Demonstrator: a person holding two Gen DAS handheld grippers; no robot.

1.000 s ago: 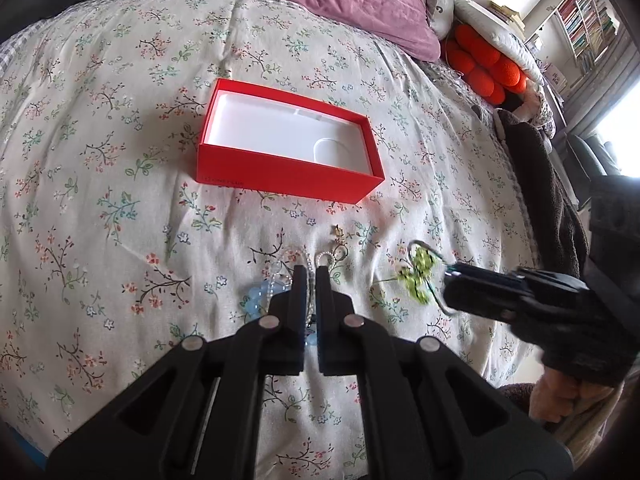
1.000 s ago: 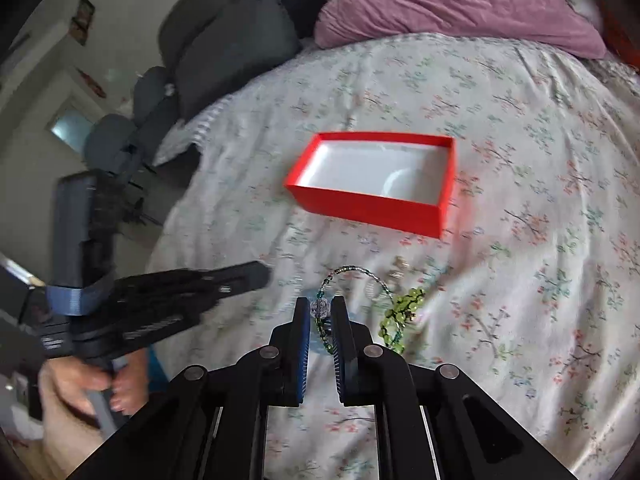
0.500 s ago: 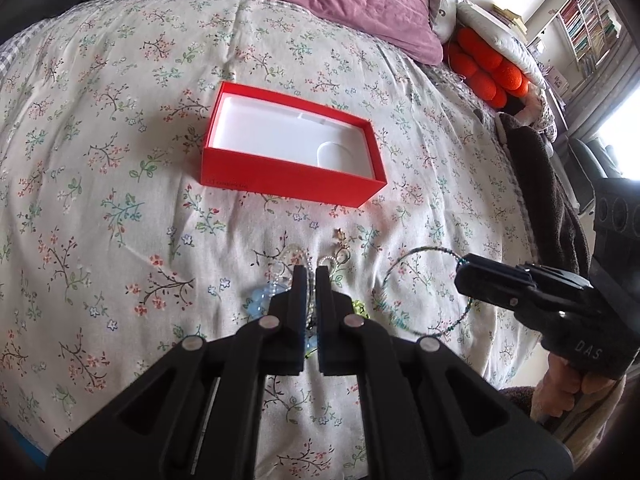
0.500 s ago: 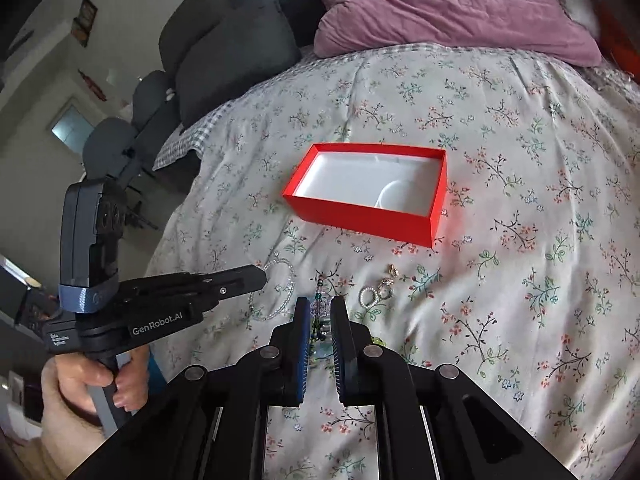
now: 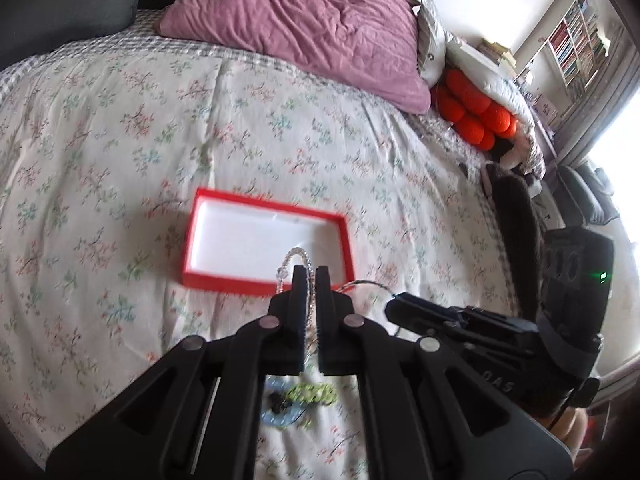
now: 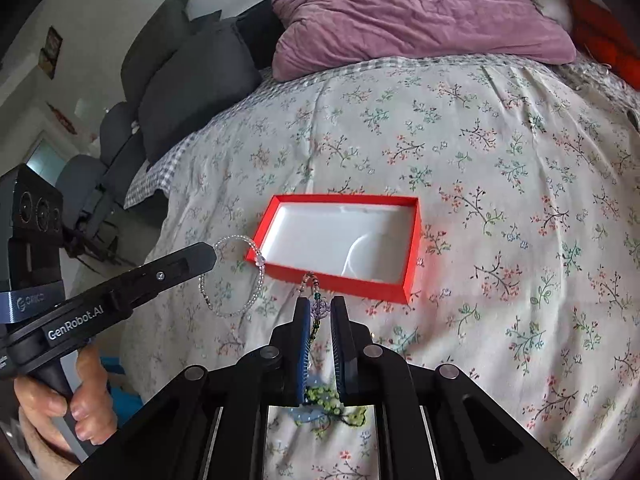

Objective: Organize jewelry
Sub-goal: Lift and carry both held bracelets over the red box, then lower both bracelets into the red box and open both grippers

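Note:
The red box [image 5: 268, 280] with its white inside [image 6: 340, 240] lies open on the flowered bedspread. My left gripper [image 5: 311, 274] is shut on a clear bead bracelet [image 5: 289, 259], which loops up over the box's near wall. In the right wrist view that gripper [image 6: 208, 256] hangs left of the box and the bracelet [image 6: 259, 276] dangles from it. My right gripper [image 6: 320, 304] is shut on a thin beaded strand [image 6: 310, 279] with green and purple beads, just short of the box's near wall. It also shows in the left wrist view [image 5: 396, 306].
A green bead piece [image 6: 334, 398] and a pale blue piece [image 5: 280, 412] lie on the bedspread below the grippers. A purple pillow [image 5: 304, 20] and grey cushions [image 6: 192, 76] sit at the head of the bed. An orange ball cushion [image 5: 476, 112] lies at its right side. A hand [image 6: 80, 400] holds the left gripper's handle.
Both grippers have risen and moved forward toward the red box. The left one has lifted the clear bracelet off the bedspread. The right one carries its strand along.

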